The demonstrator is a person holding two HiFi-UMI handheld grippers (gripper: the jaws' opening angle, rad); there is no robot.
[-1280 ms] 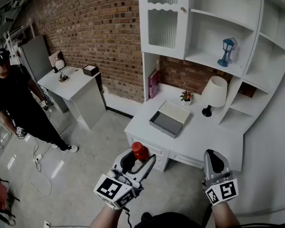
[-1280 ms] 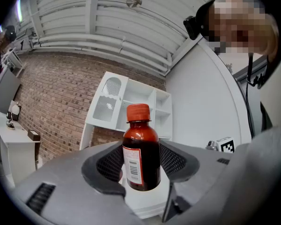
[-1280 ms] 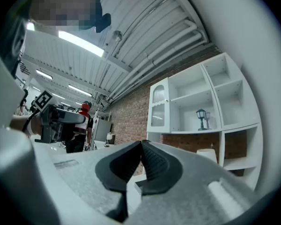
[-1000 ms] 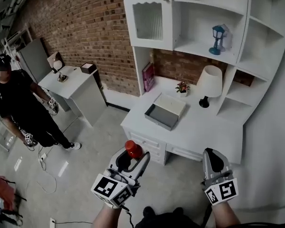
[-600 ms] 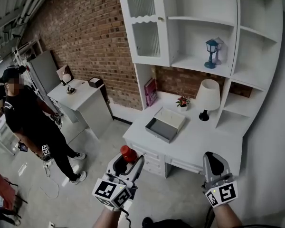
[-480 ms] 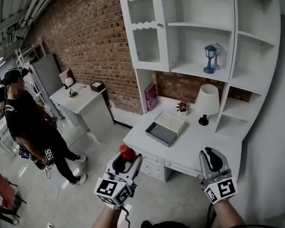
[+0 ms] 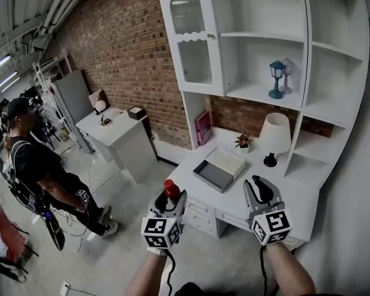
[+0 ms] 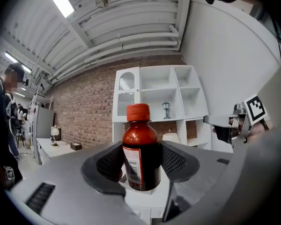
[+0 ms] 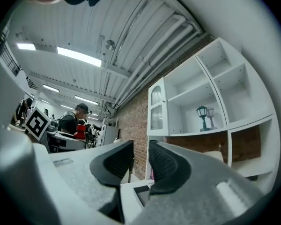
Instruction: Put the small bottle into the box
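The small bottle (image 7: 171,189) is dark red-brown with a red cap. It stands upright between the pads of my left gripper (image 7: 172,197), which is shut on it, in the air before the white desk (image 7: 298,195). In the left gripper view the bottle (image 8: 140,150) fills the middle between the jaws of my left gripper (image 8: 140,168). The grey box (image 7: 213,176) lies open on the desk, its white lid (image 7: 227,162) leaning back. My right gripper (image 7: 259,187) hovers over the desk's front, right of the box. The jaws of my right gripper (image 9: 141,162) are opening, a narrow gap with nothing between them.
A white lamp (image 7: 275,135), a small potted flower (image 7: 242,142) and a pink book (image 7: 203,127) stand at the desk's back. A blue lantern (image 7: 276,78) sits on the shelf above. At left stand a person in black (image 7: 36,165) and a white side table (image 7: 114,128).
Both grippers have come closer together and nearer the desk, the left one carrying the bottle rightward. The person at left has moved lower left.
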